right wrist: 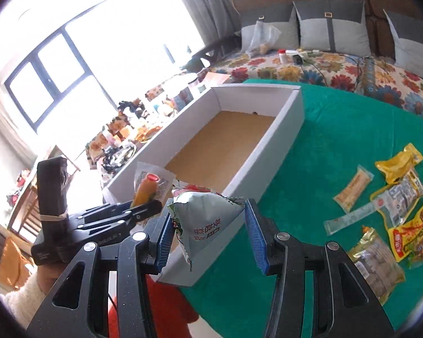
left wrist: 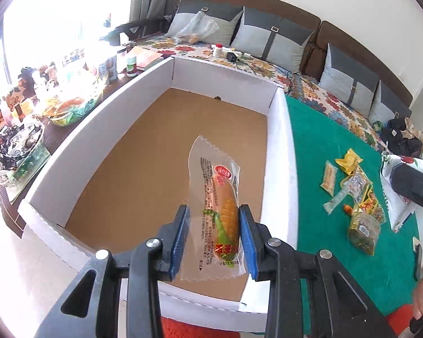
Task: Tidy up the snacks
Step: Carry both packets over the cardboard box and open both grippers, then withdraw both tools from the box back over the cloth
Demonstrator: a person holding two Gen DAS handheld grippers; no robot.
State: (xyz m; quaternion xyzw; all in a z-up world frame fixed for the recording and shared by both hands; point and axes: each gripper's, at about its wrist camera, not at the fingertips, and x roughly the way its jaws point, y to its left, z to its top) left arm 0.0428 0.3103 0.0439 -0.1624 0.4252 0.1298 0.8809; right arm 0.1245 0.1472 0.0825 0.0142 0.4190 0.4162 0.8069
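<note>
Left gripper (left wrist: 213, 236) fingers are pinching a clear-wrapped corn sausage (left wrist: 221, 211) with Chinese print over the empty white cardboard box (left wrist: 282, 152), right gripper (right wrist: 211, 233) fingers are clamping a crinkly grey pouch (right wrist: 203, 219), six loose snack packets (right wrist: 392, 208) are lying on the green bench (right wrist: 338, 129).

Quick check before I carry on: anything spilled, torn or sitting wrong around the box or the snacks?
Nothing stands out. The white box sits square on the green cloth with nothing in it, the loose snack packets lie intact beside it, and the corn sausage and grey pouch look undamaged.
</note>
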